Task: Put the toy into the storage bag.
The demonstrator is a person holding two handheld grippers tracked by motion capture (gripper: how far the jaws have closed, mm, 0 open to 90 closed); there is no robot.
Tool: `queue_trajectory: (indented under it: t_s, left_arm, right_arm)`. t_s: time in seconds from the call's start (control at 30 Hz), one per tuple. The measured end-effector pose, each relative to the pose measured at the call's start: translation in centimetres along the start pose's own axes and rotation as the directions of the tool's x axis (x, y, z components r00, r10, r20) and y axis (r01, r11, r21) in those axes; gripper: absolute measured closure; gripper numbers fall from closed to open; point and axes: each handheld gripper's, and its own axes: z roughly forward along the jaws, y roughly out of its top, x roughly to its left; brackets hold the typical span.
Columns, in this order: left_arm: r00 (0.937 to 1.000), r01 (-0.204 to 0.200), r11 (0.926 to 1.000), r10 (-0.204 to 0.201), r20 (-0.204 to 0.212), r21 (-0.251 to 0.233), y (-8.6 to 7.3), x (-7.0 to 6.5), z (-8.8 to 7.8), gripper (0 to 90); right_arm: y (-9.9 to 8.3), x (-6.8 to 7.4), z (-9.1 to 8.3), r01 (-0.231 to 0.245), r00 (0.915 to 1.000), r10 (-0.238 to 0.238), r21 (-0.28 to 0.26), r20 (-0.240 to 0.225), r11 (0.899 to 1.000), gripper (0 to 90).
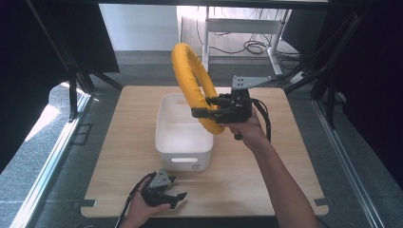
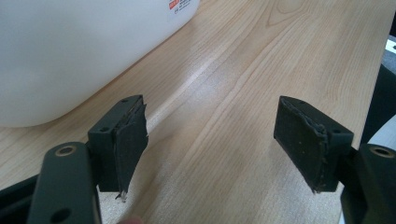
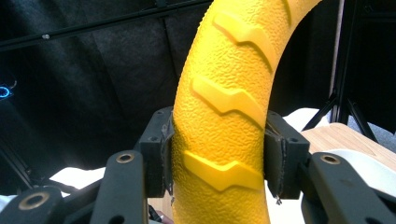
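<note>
- Dark curtains and black frame posts ring the pale wooden surface [image 1: 266,175], with a white desk and loose cables on the grey floor behind it.
- Right tool [image 1: 212,108]: held up over the surface's middle, its jaws clenched on a yellow ring [image 1: 192,83]; in the right gripper view both pads press the ring's [image 3: 224,135] sides, and raised zigzag ridges run across its pebbled skin.
- That ring stands nearly upright in the air, its lower curve hanging just above the far right corner of a white bin [image 1: 183,130], its top arching well over the bin's far rim.
- A grey three-cornered plate [image 1: 249,81] sits on top of the right tool, and a black cable loops down past the person's wrist.
- Left tool [image 1: 177,198]: low at the surface's near edge, jaws released and spread wide with bare wood between them.
- In the left gripper view the bin's [image 2: 70,51] rounded white wall rises just beyond the left tool [image 2: 210,140], a small red-printed label near its top edge.
</note>
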Motion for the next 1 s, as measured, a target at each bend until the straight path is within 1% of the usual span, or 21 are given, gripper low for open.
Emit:
queue_trajectory:
  t_s: [0.17, 0.27, 0.47, 0.73, 0.9, 1.0]
  left_arm:
    - [1.0000, 0.000, 1.0000, 0.000, -0.001, -0.003, 0.0, 0.0, 0.0, 25.8]
    - [1.0000, 0.000, 1.0000, 0.000, 0.001, -0.001, 0.0, 0.0, 0.0, 25.8]
    - [1.0000, -0.004, 1.0000, 0.004, -0.002, 0.000, 0.0, 0.0, -0.1, 25.8]
    - [1.0000, -0.007, 1.0000, 0.007, -0.003, 0.001, 0.0, 0.0, -0.1, 25.8]
    - [1.0000, -0.003, 1.0000, 0.003, -0.002, 0.001, 0.0, 0.0, -0.1, 25.8]
    - [1.0000, -0.005, 1.0000, 0.005, -0.002, 0.003, 0.0, 0.0, 0.0, 25.8]
  right_arm:
    - [0.1, 0.2, 0.4, 0.009, 0.9999, -0.009, -0.001, -0.013, 1.000, 51.5]
    - [0.3, 0.5, 0.7, 0.012, 0.9993, -0.012, -0.003, -0.034, 1.000, 51.5]
    - [0.2, 0.7, 1.2, 0.002, 0.9985, -0.002, -0.005, -0.054, 1.000, 51.5]
    - [-0.5, 0.7, 2.5, -0.004, 0.9965, 0.006, 0.022, -0.083, 1.000, 51.5]
    - [-1.0, 0.8, 2.9, -0.013, 0.9946, 0.016, 0.030, -0.103, 0.999, 51.4]
    - [-1.2, 0.8, 3.0, -0.013, 0.9941, 0.017, 0.036, -0.107, 0.999, 51.4]
